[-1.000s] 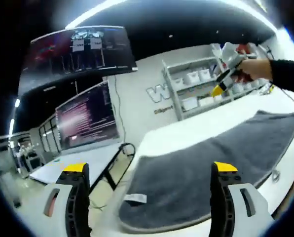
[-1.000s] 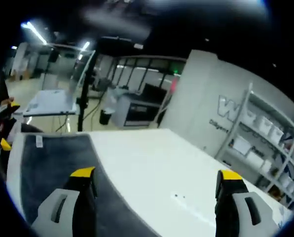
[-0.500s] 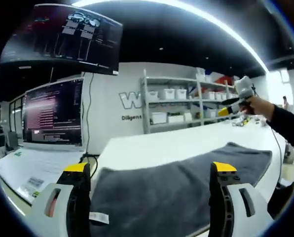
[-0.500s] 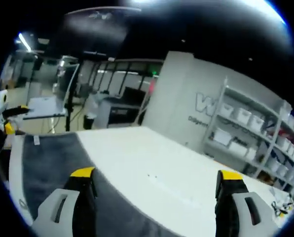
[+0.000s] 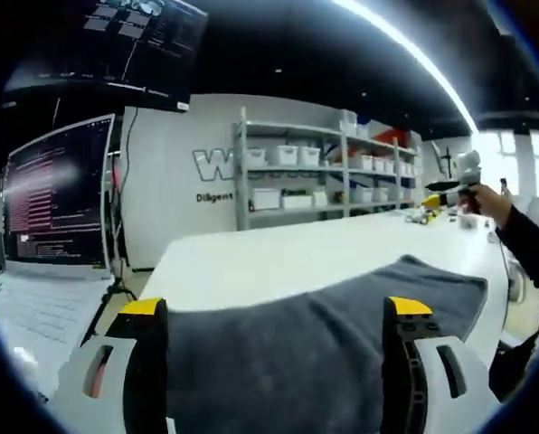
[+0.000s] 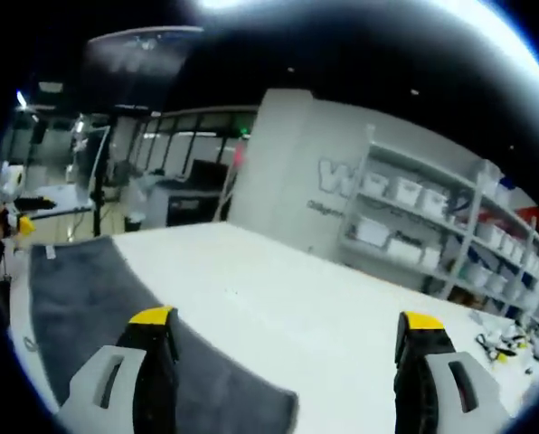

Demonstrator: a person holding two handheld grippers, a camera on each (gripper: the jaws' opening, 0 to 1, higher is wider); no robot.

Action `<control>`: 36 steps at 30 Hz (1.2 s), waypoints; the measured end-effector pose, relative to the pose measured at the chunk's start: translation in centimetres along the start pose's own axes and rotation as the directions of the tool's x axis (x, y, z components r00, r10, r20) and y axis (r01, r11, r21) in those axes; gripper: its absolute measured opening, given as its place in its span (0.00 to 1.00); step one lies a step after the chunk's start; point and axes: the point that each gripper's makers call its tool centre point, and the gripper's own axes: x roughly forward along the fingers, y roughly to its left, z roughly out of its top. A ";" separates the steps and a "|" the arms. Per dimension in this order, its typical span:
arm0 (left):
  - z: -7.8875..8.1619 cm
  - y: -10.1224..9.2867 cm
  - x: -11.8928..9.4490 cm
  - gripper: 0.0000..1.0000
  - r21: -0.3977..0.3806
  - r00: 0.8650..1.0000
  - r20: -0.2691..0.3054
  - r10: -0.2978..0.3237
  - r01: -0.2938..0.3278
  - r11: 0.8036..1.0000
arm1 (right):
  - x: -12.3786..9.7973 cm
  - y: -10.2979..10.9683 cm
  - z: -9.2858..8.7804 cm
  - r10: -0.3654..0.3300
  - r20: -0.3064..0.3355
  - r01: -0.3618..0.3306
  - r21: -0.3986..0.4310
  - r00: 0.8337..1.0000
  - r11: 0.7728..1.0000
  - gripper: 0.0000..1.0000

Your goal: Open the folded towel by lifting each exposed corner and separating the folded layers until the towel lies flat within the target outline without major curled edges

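Workshop interior, dim ceiling with strip lighting; white desk (image 5: 278, 258) ahead of both pairs of tongs, shelving (image 5: 297, 176) with white bins against the far wall, monitors (image 5: 57, 203) off to the left of the left tongs.

Left tongs (image 5: 269, 312): jaws wide apart, nothing between them. Held low and level, close above the desk edge, pointing along the long axis of the grey towel (image 5: 324, 321). Towel directly ahead and running between the jaws in the picture, not gripped. Far end of the towel near the right tongs (image 5: 450, 188), seen small in a hand (image 5: 486, 201) at the upper right, raised above the desk and apart from the cloth.

Right tongs (image 6: 283, 321): jaws wide apart, empty. Aimed across bare desk (image 6: 278, 298); towel (image 6: 98, 298) to the left of the left jaw, one rounded corner ending just ahead of that jaw. White label (image 6: 51, 252) at the towel's far end, near the left tongs (image 6: 21, 217) at the left margin.

Judged placement: one pair of tongs at each end, open and clear, suited to checking the spread cloth or approaching a corner. Towel appears laid out in one long strip; remaining folds not determinable. Target outline not discernible on the desk. Near edge hidden below the left tongs, so curl there unverifiable.
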 end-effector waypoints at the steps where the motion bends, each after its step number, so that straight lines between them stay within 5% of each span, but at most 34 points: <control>1: 0.0 0.0 0.5 0.95 0.011 1.000 -0.005 -0.012 0.012 1.000 | -0.1 -0.4 -0.3 -0.005 -0.005 0.005 -0.004 1.000 1.000 1.00; 8: -1.2 2.6 3.4 0.91 0.069 0.992 -0.109 0.063 -0.055 0.996 | 0.0 -1.9 -2.0 -0.007 -0.013 0.008 0.016 1.000 1.000 0.96; 18: -2.9 3.9 5.1 0.90 0.129 0.978 -0.178 0.109 -0.087 0.988 | 2.1 -3.1 -7.0 -0.004 -0.071 0.008 0.053 0.997 0.999 0.81; 22: -2.5 4.0 5.3 0.88 0.106 0.980 -0.174 0.098 -0.081 0.991 | 3.5 -2.9 -10.3 0.013 -0.150 0.000 0.081 0.989 0.997 0.71; 33: -2.5 4.3 6.4 0.86 0.127 0.976 -0.196 0.098 -0.073 0.989 | 4.4 -2.3 -15.5 0.049 -0.226 -0.021 0.126 0.973 0.992 0.40; 36: -2.6 4.3 6.4 0.87 0.127 0.975 -0.199 0.100 -0.076 0.989 | 4.7 -2.0 -16.8 0.072 -0.258 -0.036 0.142 0.964 0.989 0.37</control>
